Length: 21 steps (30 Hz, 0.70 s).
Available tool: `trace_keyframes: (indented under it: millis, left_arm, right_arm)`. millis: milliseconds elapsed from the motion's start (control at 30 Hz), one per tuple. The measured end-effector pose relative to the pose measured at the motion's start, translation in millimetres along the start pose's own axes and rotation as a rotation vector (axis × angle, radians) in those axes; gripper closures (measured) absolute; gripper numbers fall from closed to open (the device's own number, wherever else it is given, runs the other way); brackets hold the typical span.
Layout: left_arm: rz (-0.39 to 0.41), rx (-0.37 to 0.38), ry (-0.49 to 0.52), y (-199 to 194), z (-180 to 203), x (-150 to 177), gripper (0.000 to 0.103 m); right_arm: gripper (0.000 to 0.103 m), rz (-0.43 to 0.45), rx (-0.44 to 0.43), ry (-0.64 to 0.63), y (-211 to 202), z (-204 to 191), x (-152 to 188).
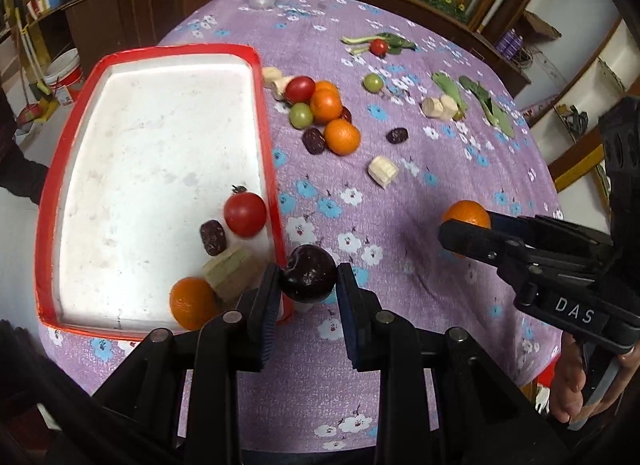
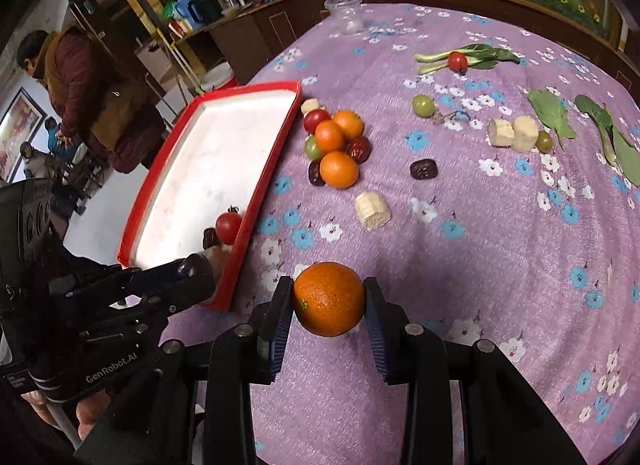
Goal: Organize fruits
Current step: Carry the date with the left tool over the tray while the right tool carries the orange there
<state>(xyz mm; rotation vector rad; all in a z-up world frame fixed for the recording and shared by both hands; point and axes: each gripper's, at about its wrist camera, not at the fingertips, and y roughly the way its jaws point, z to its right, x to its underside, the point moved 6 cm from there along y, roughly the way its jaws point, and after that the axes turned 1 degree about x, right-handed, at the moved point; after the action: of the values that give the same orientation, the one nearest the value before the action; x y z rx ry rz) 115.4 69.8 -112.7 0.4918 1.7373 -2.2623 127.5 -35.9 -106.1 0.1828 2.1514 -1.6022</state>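
My left gripper (image 1: 307, 283) is shut on a dark plum (image 1: 307, 279), held just over the near right corner of the red-rimmed white tray (image 1: 152, 137). In the tray lie a red tomato (image 1: 245, 214), a dark date (image 1: 213, 237), a pale banana piece (image 1: 230, 270) and an orange (image 1: 192, 302). My right gripper (image 2: 328, 299) is shut on an orange (image 2: 329, 298) above the purple floral cloth, right of the tray (image 2: 256, 201). The right gripper (image 1: 466, 230) with its orange shows at the right edge of the left wrist view. The left gripper (image 2: 196, 271) shows at the tray's corner.
A heap of oranges (image 2: 338, 169), tomatoes, green fruits and dates lies by the tray's right rim. A banana piece (image 2: 372, 210), a date (image 2: 424, 169), leafy greens (image 2: 552, 113) and more pieces are scattered further right. A clear cup (image 2: 346, 13) stands at the far edge. A person (image 2: 88, 93) stands beyond the table.
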Motion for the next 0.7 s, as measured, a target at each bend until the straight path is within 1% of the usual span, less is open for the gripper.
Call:
trace_keyframes:
  millis: [200, 367, 533, 700]
  left_arm:
    - [-0.02, 0.025, 0.025, 6, 2, -2, 0.078]
    - [-0.022, 0.029, 0.015, 7, -8, -7, 0.078]
    - [0.0, 0.016, -0.006, -3, -28, -17, 0.078]
    - [0.027, -0.017, -0.041, -14, -58, -29, 0.078]
  right_arm:
    - [0.068, -0.042, 0.026, -0.029, 11, -3, -3]
    - [0.068, -0.064, 0.035, -0.052, 19, -11, -10]
    - [0.068, -0.078, 0.029, -0.081, 32, -27, -22]
    - [0.068, -0.088, 0.022, -0.122, 47, -50, -38]
